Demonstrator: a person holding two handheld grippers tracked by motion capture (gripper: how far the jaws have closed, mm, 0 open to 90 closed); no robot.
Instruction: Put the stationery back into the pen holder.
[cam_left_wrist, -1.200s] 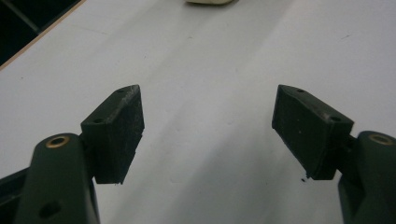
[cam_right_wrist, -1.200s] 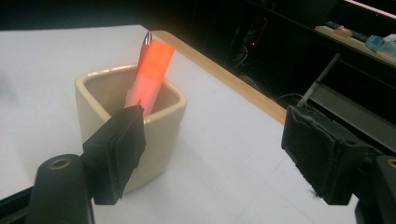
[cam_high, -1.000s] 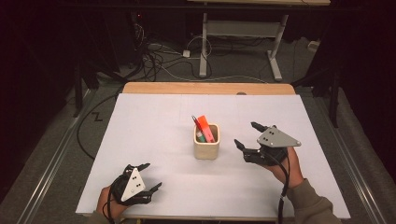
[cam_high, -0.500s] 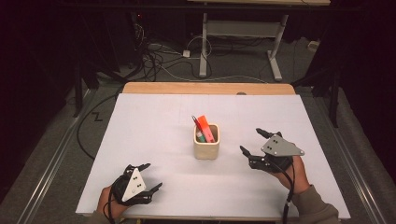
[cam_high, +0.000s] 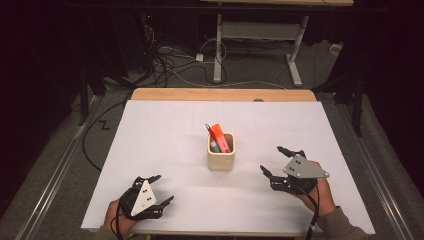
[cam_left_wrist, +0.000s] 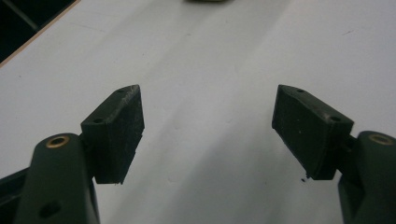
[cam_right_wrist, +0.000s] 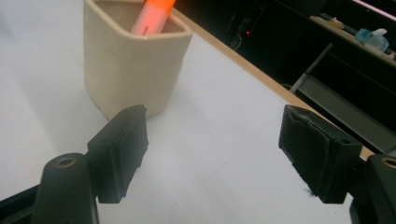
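At frame centre stood the cup (cam_high: 221, 156) of pens (cam_high: 218, 138); right gripper (cam_high: 282, 161) and left gripper (cam_high: 160, 189) both gaped, empty. Risk: a careless reach could tip it.

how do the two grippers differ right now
The left gripper sits at the near left edge of the table, far from the cup; the right gripper sits nearer the cup, on its right. The left gripper's view looks over bare white surface; the right gripper's view has the cup with the orange marker just ahead. Both are open, holding nothing.
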